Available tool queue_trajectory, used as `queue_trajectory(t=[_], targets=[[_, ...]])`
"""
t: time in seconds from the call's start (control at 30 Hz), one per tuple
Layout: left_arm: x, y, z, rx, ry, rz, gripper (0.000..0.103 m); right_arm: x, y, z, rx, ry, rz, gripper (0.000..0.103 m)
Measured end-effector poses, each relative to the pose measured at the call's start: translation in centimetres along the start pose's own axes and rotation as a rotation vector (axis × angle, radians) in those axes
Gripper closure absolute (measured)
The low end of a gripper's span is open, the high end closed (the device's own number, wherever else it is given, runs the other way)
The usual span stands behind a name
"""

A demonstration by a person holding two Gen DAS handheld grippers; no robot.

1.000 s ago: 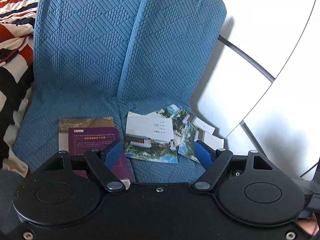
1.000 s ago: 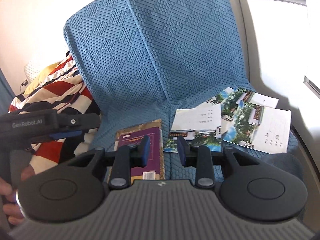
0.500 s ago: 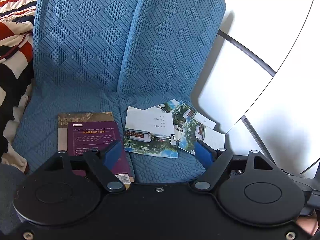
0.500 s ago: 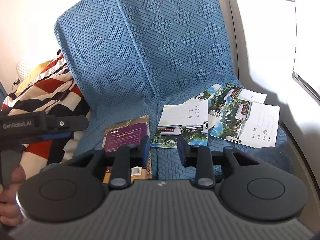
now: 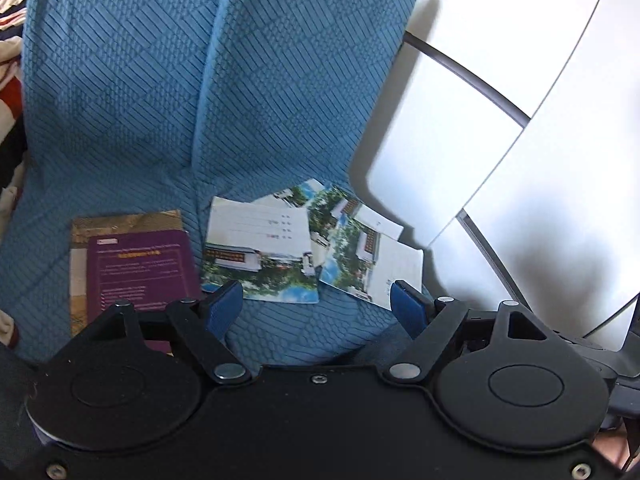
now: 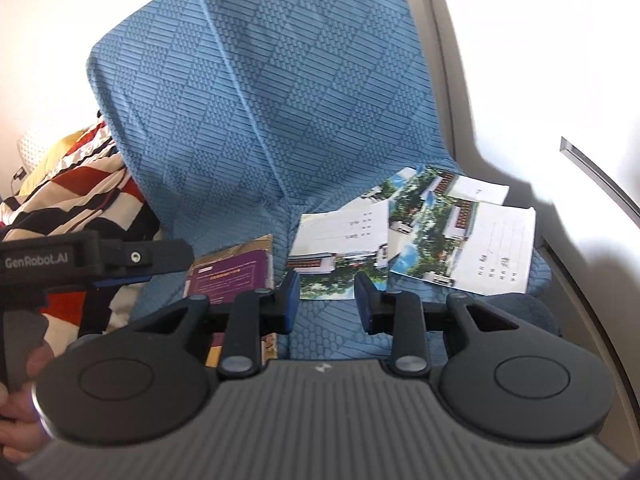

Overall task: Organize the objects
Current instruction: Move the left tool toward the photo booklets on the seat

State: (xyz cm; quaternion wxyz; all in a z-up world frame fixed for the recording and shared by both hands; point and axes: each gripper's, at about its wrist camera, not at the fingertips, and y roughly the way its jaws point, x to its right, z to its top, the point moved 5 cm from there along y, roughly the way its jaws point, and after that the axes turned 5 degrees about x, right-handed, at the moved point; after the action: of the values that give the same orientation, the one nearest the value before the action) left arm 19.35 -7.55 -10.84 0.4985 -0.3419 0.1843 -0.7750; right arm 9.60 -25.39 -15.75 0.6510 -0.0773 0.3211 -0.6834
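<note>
Our left tongs (image 5: 316,306) stand wide apart with nothing between the pads, hanging low over the front of the blue seat (image 5: 280,328); our right tongs (image 6: 326,298) are parted by a narrower gap, also empty, and neither pair touches any paper. Just beyond the left tongs lies the nearest leaflet (image 5: 260,256), flat on the seat, its lower edge close to the left pad. In the right wrist view that same leaflet (image 6: 344,252) sits straight ahead of the gap between the pads. To its right a second leaflet (image 6: 468,248) lies askew and overlaps its corner, and at least one more sheet (image 6: 476,190) pokes out behind, towards the seat back; how many sheets are in that fan we cannot tell. On the other side, well apart from the leaflets across the seat's middle seam, a purple book (image 5: 140,264) rests on a brown one (image 5: 128,222), roughly squared. A striped blanket (image 6: 80,184) is bunched beside the seat, and a hand (image 6: 16,400) grips the left tool's handle at the edge of the right view. As we judge it, the organizing has hardly begun: the books look stacked, but the leaflets are loose and crooked, nothing is held, and gathering them into one neat pile, perhaps with the books, is all left to do.
</note>
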Motion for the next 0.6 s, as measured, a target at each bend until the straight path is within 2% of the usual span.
queue_trajectory(t=[0.6], targets=[[6.2, 4.3, -1.3, -0.066, 0.05, -0.067, 0.024, 6.3, -2.0, -0.2, 0.03, 0.073, -0.104, 0.069]])
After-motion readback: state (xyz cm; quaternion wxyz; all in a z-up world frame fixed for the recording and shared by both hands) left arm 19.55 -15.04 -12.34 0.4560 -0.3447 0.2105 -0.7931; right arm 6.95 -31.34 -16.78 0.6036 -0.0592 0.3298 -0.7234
